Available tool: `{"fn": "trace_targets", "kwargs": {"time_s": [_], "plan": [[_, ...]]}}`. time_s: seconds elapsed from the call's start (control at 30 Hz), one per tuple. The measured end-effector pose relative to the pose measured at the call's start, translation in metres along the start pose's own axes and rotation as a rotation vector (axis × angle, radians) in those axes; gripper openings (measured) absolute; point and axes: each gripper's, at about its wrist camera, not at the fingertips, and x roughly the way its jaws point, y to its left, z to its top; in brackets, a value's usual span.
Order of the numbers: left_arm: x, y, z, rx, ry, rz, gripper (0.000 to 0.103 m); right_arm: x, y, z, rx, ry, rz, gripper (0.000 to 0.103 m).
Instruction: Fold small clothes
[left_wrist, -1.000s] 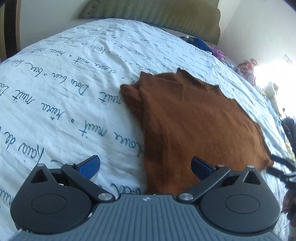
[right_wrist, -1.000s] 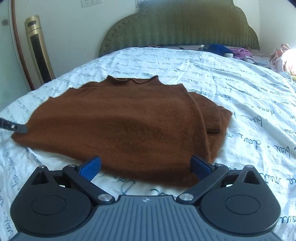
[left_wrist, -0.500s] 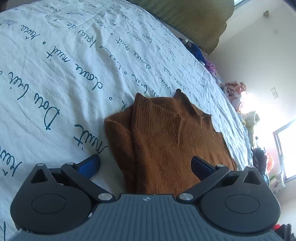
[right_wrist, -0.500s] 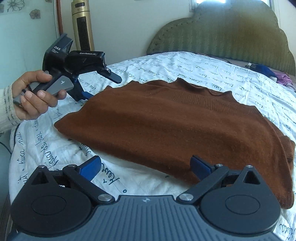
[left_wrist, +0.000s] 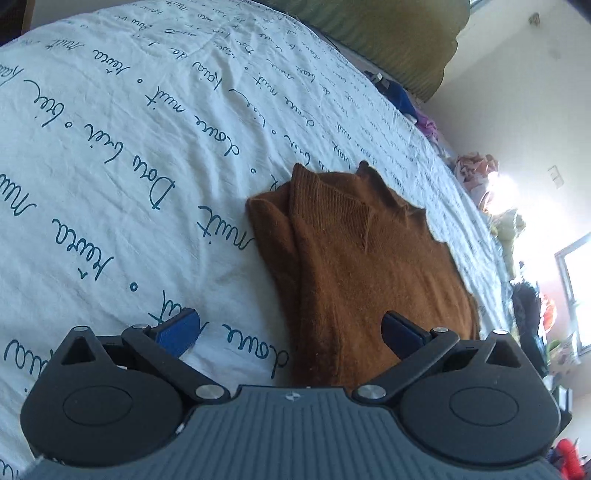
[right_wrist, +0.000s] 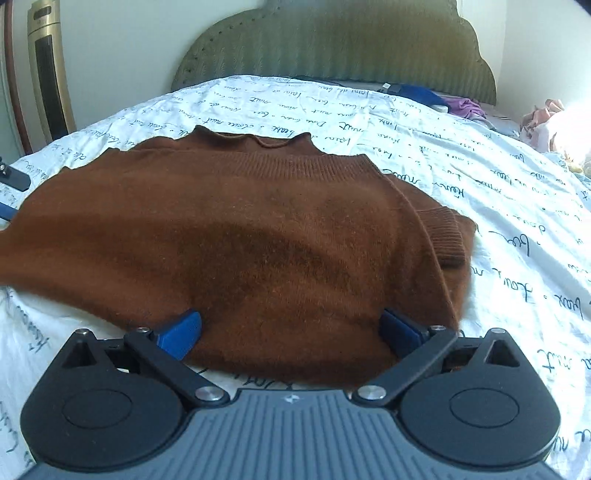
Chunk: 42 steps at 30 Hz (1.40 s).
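A: Left wrist view first. What is under the left gripper (left_wrist: 290, 328)?

B: A brown knitted sweater (left_wrist: 354, 266) lies flat on a white bedsheet (left_wrist: 110, 147) printed with dark teal handwriting. The gripper's 2 blue fingertips (left_wrist: 177, 330) stand wide apart with nothing between them. The one on the view's left sits over bare sheet, the other over the sweater's near edge.

A: How does the sweater lie there?

B: Its side edge runs up the middle of the view, with a folded sleeve (left_wrist: 273, 236) lying along that edge. A ribbed band (left_wrist: 328, 206) shows near the far end. I cannot tell whether either fingertip touches cloth or sheet.

A: Anything further back?

B: A green padded headboard (left_wrist: 388, 37) at the top, a blue garment (left_wrist: 397, 94) and a purple one (left_wrist: 426, 123) near it on the bed, and a bright window (left_wrist: 576, 291) at the right.

A: Now the right wrist view.

B: The right gripper (right_wrist: 290, 328) is also spread wide and holds nothing. Both blue fingertips (right_wrist: 181, 332) sit over the sweater's (right_wrist: 236, 236) near hem, which lies between them. Contact is unclear.

A: And the sweater from this side?

B: It is spread flat across the bedsheet (right_wrist: 480, 177), collar (right_wrist: 258, 140) pointing toward the headboard (right_wrist: 332, 40). The right sleeve is folded inward, its ribbed cuff (right_wrist: 445, 236) resting on top. At the left edge, part of the left gripper (right_wrist: 13, 179) shows just beside the sweater. A gold tower fan (right_wrist: 48, 70) stands by the wall.
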Motion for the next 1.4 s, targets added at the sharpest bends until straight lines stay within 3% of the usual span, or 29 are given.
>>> {"fn": "trace_targets", "kwargs": {"time_s": [0.07,0.17,0.33,0.43,0.6,0.7,1.0,1.23,1.27,1.33,1.37,1.4], "plan": [[0.001,0.001,0.007,-0.010,0.012,-0.042,0.103,-0.014,0.014,0.003,0.014,-0.037,0.019,0.103],[0.011,-0.006,0.018,0.030,0.036,-0.011,0.103,-0.025,0.055,0.008,-0.041,-0.089,0.129,0.103],[0.028,-0.012,0.028,0.056,0.101,-0.007,0.103,-0.018,0.148,0.006,-0.302,-0.145,0.195,0.103],[0.034,-0.017,0.030,0.093,0.135,0.019,0.103,-0.014,0.190,-0.006,-0.446,-0.199,0.162,0.103],[0.041,-0.017,0.039,0.085,0.158,0.011,0.103,0.000,0.234,-0.017,-0.635,-0.278,0.016,0.103],[0.043,-0.016,0.048,0.072,0.153,-0.017,0.103,-0.001,0.244,-0.014,-0.644,-0.361,-0.030,0.103],[0.060,-0.017,0.066,0.014,0.146,-0.166,0.103,0.003,0.255,-0.003,-0.599,-0.376,-0.097,0.103],[0.088,0.006,0.082,-0.170,0.194,-0.239,0.099,0.004,0.270,-0.005,-0.656,-0.348,-0.095,0.103],[0.088,0.007,0.085,-0.178,0.202,-0.230,0.089,0.004,0.270,-0.003,-0.647,-0.344,-0.089,0.103],[0.092,0.006,0.089,-0.161,0.229,-0.213,0.047,0.004,0.268,0.003,-0.625,-0.330,-0.061,0.103],[0.095,0.007,0.089,-0.159,0.248,-0.201,0.015,0.003,0.268,0.004,-0.621,-0.330,-0.046,0.102],[0.097,0.008,0.088,-0.161,0.249,-0.188,0.015,0.004,0.267,0.004,-0.627,-0.332,-0.026,0.097]]}}
